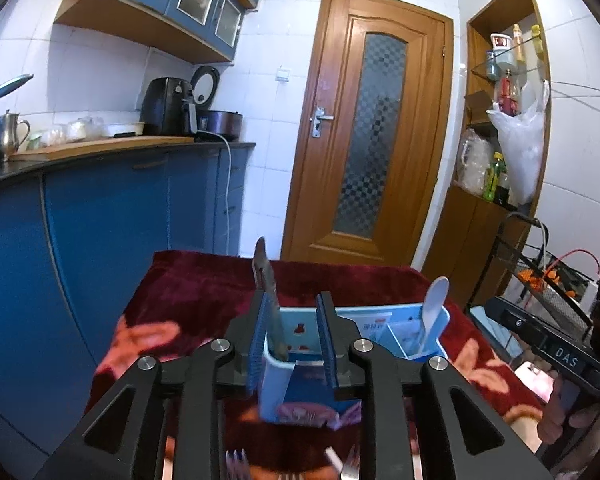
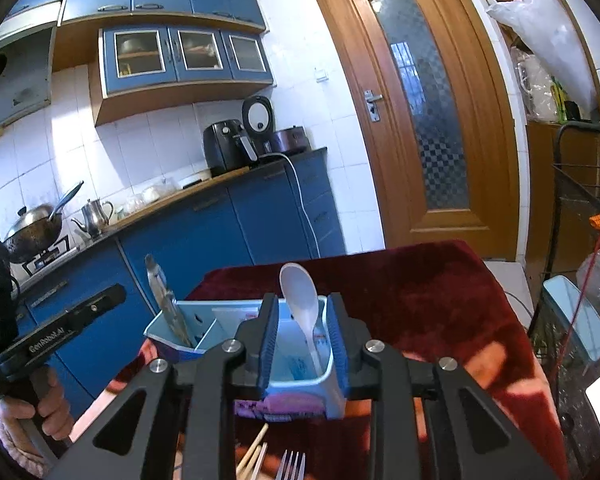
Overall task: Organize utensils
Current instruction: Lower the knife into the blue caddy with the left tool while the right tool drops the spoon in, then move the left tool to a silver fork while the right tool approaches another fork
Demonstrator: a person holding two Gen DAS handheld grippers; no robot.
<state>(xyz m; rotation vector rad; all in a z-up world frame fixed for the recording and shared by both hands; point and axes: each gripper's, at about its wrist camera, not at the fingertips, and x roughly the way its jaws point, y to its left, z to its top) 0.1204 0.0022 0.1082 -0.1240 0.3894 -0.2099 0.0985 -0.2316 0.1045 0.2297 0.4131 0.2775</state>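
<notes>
A light-blue utensil holder [image 1: 274, 388] [image 2: 164, 340] stands on a dark red flowered cloth [image 1: 188, 292]. A knife [image 1: 266, 276] [image 2: 160, 284] stands blade up in its left compartment. A white plastic spoon [image 1: 434, 300] [image 2: 300, 292] stands bowl up in its right compartment. My left gripper [image 1: 292, 304] is open around the left compartment, with the knife blade close beside its left finger. My right gripper [image 2: 302, 304] is open around the right compartment; the spoon stands loose between its fingers. Forks [image 1: 350, 464] [image 2: 292, 466] and wooden chopsticks [image 2: 254, 452] lie on the cloth below the grippers.
Blue kitchen cabinets [image 1: 100, 220] and a counter with appliances run along the left. A wooden door [image 1: 364, 128] is behind the table. A black wire cart [image 2: 580, 240] stands at the right of the table. A person's hand [image 2: 48, 400] holds the left tool's handle.
</notes>
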